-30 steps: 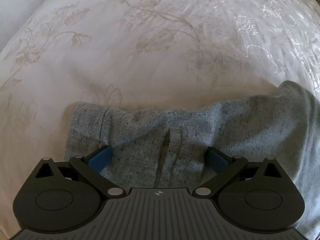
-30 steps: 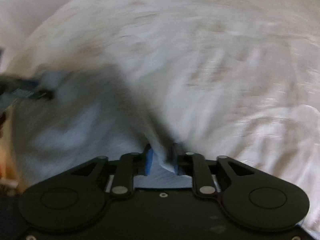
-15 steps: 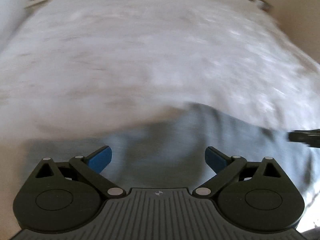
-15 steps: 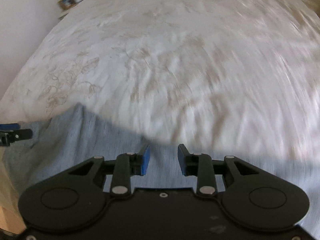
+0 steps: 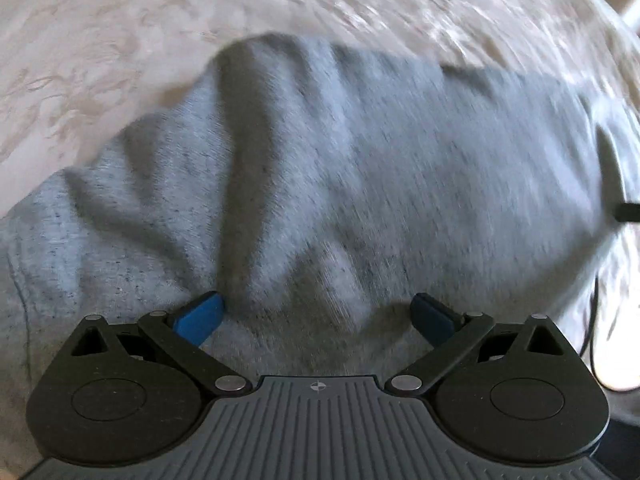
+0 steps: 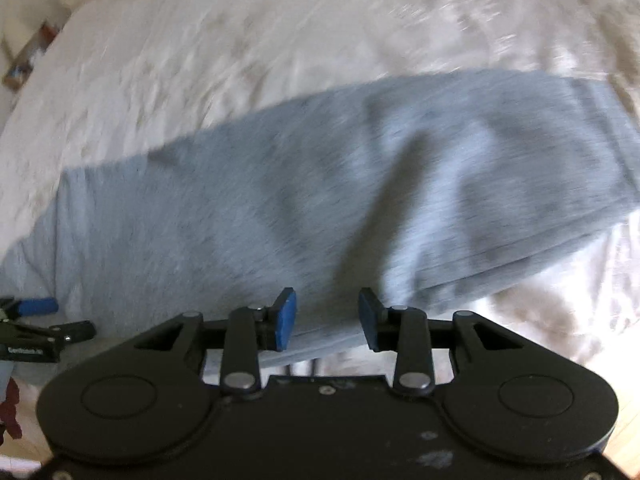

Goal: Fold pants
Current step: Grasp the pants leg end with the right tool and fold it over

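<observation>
Since the earlier frames both grippers had swung across the bed, and the grey pants (image 5: 360, 168) now filled more of each view, lying rumpled on the floral bedspread (image 5: 100, 40). The left gripper (image 5: 316, 316) stood wide open, gripping nothing. The right gripper (image 6: 327, 318) was opening, its pads clear of the cloth.

A cream bedspread (image 5: 120, 40) with a faint floral pattern covered the bed, wrinkled and glossy where light struck it. A brown box (image 6: 24, 60), blurred, sat beyond the bed's far corner.
</observation>
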`<move>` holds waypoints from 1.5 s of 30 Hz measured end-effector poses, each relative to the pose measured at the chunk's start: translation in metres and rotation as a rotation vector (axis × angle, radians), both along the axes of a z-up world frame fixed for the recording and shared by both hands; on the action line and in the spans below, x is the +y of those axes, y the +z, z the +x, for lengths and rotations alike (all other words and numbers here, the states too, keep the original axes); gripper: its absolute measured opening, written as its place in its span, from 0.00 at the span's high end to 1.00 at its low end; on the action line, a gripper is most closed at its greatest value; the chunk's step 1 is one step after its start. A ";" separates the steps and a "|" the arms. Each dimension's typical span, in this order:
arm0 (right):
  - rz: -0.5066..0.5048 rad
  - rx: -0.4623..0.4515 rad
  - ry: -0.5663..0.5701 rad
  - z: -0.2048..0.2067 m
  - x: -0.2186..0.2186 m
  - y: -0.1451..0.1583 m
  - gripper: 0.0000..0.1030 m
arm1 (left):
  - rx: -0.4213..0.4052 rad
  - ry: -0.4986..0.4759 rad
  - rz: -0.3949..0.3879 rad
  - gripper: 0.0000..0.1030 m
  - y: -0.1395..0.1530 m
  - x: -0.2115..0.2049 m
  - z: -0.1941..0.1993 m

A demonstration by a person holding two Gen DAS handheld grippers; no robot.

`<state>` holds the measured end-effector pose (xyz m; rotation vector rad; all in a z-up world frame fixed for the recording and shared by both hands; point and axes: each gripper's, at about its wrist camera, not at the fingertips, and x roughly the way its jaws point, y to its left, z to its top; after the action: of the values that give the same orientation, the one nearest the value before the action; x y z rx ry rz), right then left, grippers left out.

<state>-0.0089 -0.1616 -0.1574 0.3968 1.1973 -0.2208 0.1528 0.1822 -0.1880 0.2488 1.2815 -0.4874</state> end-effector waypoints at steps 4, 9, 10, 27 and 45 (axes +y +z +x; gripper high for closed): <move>0.006 -0.071 -0.173 -0.023 -0.058 0.011 0.57 | -0.035 0.072 0.001 0.01 0.016 -0.011 0.002; 0.049 -0.069 -0.329 -0.044 -0.128 0.000 0.57 | -0.059 0.132 -0.047 0.01 0.034 -0.054 -0.009; 0.061 -0.072 -0.352 -0.048 -0.141 -0.003 0.57 | -0.057 0.130 -0.056 0.01 0.035 -0.062 -0.014; 0.300 -0.159 -0.503 -0.081 -0.252 -0.023 0.83 | -0.018 0.123 0.013 0.01 -0.006 -0.151 -0.045; -0.006 -0.180 -0.279 -0.081 -0.272 0.009 0.51 | -0.034 0.149 0.040 0.01 -0.004 -0.158 -0.048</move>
<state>-0.0894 -0.4333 -0.1486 0.5671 0.9627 -0.4205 0.1045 0.0240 -0.1918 0.1925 1.2674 -0.3295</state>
